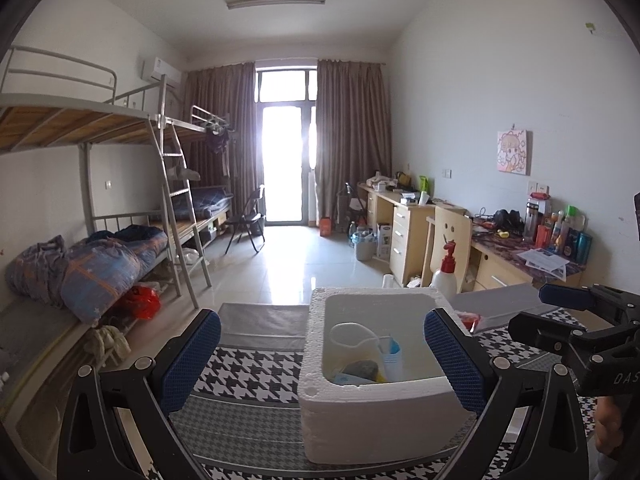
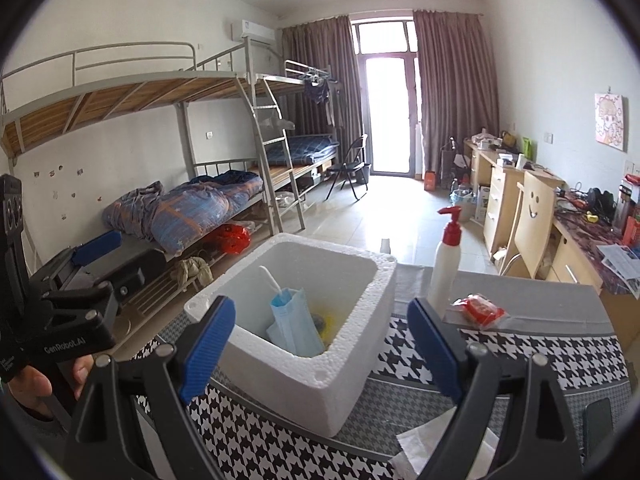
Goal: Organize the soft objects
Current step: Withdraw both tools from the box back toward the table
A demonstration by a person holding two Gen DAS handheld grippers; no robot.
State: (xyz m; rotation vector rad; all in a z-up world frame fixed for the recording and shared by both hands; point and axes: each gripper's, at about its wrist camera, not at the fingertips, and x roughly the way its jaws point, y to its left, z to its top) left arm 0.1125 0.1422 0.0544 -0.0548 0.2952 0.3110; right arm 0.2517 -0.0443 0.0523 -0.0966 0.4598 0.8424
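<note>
**Foam box loaded, both claws spread and empty**

Foam box (image 2: 320, 344) stands on the houndstooth-covered tabletop (image 2: 420, 360), open side up. Inside it, a blue face mask (image 2: 294, 320) leans upright against the near wall, long axis roughly vertical, ear loop rising above it; a dark and yellow item lies beneath, too hidden to identify.

Left claw (image 1: 322, 354) is spread wide with nothing between the pads; the box shows between its fingers but untouched. Right claw (image 2: 322, 346) is likewise spread and empty, framing the box from the near side.

Outstanding items, by judgement: a red packet (image 2: 478, 310) lies flat on the grey strip, just beside the pump bottle (image 2: 444, 272), and white tissue (image 2: 432, 452) sits at the near tabletop edge under the right claw.

Recommended handling for the next pick: approach the packet low and across its short side, keep clear of the bottle to avoid tipping it, close gently, then release above the box opening rather than pressing onto the mask.
</note>
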